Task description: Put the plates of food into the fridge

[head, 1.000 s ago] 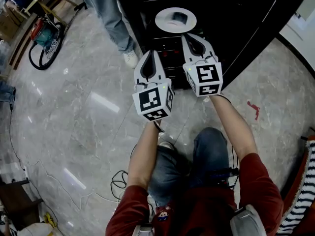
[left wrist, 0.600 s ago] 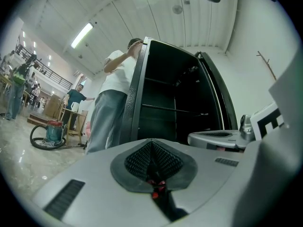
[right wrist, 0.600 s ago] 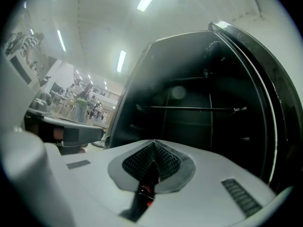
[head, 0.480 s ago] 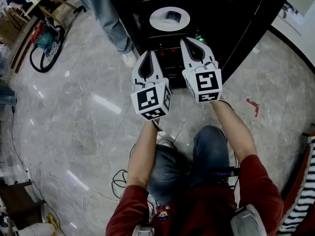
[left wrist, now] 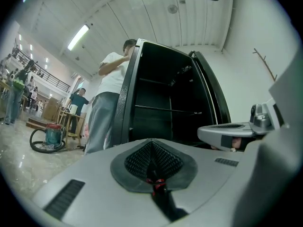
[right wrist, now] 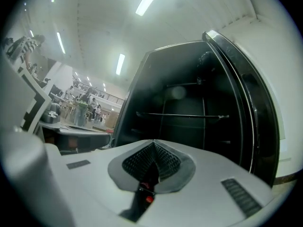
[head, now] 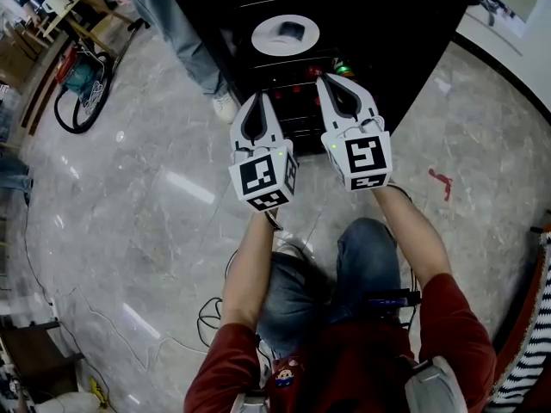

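A white plate (head: 285, 34) with a dark piece of food on it rests on a shelf inside the open black fridge (head: 387, 24). My left gripper (head: 256, 101) and right gripper (head: 329, 82) are held side by side in front of the fridge, short of the plate, both pointing at it. Each is shut with nothing between its jaws. In the left gripper view the left gripper (left wrist: 151, 143) faces the dark fridge shelves (left wrist: 165, 109). In the right gripper view the right gripper (right wrist: 154, 145) faces the fridge's inside (right wrist: 189, 112).
A person in jeans (head: 182, 33) stands at the fridge's left side, one shoe (head: 225, 106) close to my left gripper. A vacuum cleaner with its hose (head: 79, 77) lies at the far left. Cables (head: 207, 317) trail on the marble floor by my legs.
The right gripper has drawn back a little from the plate in the fridge. The left gripper has kept its place. Both stay shut.
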{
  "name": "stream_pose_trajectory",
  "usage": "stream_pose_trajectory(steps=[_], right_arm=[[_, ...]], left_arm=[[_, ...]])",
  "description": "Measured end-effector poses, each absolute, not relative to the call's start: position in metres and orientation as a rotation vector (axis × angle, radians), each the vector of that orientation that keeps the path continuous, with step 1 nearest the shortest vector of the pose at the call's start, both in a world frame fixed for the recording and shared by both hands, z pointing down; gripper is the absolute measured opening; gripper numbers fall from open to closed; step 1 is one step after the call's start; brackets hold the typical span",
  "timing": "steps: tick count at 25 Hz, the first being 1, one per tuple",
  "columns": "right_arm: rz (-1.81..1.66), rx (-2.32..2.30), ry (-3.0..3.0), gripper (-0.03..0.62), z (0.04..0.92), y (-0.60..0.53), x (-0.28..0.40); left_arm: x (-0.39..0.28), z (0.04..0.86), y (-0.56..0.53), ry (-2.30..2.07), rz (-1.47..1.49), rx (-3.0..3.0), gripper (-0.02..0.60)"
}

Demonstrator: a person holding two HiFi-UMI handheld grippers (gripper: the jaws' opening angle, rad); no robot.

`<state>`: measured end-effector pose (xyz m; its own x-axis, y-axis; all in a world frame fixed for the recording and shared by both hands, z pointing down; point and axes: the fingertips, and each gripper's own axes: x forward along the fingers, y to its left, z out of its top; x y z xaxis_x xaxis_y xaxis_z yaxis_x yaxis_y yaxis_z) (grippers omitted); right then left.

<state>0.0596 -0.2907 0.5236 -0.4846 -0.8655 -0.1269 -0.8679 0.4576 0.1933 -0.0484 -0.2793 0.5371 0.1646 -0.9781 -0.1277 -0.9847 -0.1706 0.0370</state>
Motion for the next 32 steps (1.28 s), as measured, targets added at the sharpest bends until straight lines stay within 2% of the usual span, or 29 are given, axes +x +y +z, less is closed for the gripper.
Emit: stream_pose_trajectory(steps=[32], right_arm=[[0.317, -1.657, 2.594, 0.011, 0.518, -0.264, 0.095]], left_arm=[[-0.022, 0.523, -0.27, 1.864, 0.177, -2.385, 0.006]])
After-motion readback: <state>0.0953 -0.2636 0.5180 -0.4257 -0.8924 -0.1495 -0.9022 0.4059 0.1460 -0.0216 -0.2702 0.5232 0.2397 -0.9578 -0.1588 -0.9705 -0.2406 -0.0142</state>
